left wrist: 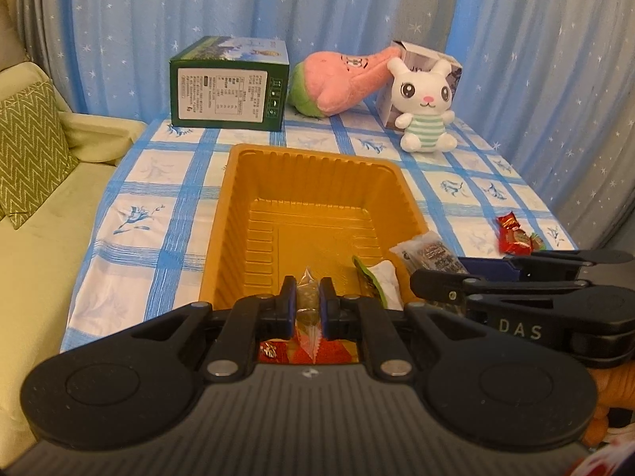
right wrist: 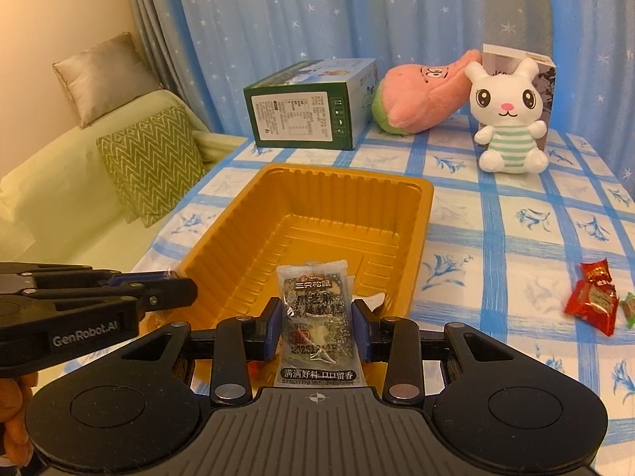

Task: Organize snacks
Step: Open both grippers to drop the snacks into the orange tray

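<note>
1. The left gripper (left wrist: pixel 308 297) tilts downward over the near end of the golden tray (left wrist: pixel 234 214), its jaws pressed in on a small clear-wrapped candy (left wrist: pixel 307 301) that stands upright between the blue pads.
2. The right gripper (right wrist: pixel 315 327) points down at a similar slope, just beside the left one, also over the tray's near end. Its jaws pinch a sesame snack packet (right wrist: pixel 315 309) by its two long edges — the packet's printed face turned up toward the camera.
3. In the left wrist view the right gripper (left wrist: pixel 440 273) reaches in from the right edge with the same packet (left wrist: pixel 430 256) in its fingers; a person's hand is only partly seen behind it, too little to describe.
4. In the right wrist view the left gripper (right wrist: pixel 174 283) enters from the left edge, level with the tray's near left corner.
5. A green-and-white packet (left wrist: pixel 379 283) lies inside the tray against its near right wall, and something red shows under the left gripper's jaws; what it is I cannot tell.
6. Red wrapped candies (right wrist: pixel 593 297) lie on the blue-checked tablecloth (right wrist: pixel 496 238) — well to the right of the tray.
7. At the far end of the table stand a green box (left wrist: pixel 228 85), a pink plush (left wrist: pixel 341 79) and a white bunny toy (left wrist: pixel 424 105).
</note>
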`<state>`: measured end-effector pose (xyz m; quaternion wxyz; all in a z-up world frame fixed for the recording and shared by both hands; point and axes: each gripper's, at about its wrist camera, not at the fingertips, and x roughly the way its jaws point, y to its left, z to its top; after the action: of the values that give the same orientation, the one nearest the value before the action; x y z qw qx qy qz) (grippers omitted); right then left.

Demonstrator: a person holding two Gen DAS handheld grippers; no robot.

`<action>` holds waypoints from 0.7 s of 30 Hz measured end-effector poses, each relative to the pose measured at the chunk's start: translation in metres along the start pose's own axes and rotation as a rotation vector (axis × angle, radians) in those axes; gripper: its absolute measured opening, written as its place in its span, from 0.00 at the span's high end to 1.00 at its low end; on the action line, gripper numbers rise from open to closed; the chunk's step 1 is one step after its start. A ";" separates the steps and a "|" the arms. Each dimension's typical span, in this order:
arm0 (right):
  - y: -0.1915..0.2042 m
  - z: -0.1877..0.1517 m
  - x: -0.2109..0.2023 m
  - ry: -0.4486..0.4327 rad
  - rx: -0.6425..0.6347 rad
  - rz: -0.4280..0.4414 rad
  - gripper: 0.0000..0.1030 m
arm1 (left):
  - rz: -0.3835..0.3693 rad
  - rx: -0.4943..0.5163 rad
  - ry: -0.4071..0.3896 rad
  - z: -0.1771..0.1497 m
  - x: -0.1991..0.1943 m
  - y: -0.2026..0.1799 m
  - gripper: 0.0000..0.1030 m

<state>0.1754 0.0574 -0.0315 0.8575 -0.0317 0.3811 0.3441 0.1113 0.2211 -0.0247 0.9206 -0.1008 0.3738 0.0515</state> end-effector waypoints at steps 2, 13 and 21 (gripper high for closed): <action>-0.002 0.002 0.005 0.006 0.004 -0.001 0.64 | 0.000 0.004 0.004 0.001 0.006 0.002 0.90; -0.008 0.005 0.024 0.019 0.034 0.000 0.63 | -0.008 0.015 0.016 0.009 0.030 0.009 0.85; -0.013 0.003 0.024 0.028 0.056 0.003 0.63 | 0.025 0.002 -0.001 0.006 0.021 0.022 0.65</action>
<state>0.1964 0.0623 -0.0488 0.8523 -0.0120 0.4025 0.3339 0.1271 0.2439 -0.0383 0.9202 -0.0949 0.3747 0.0625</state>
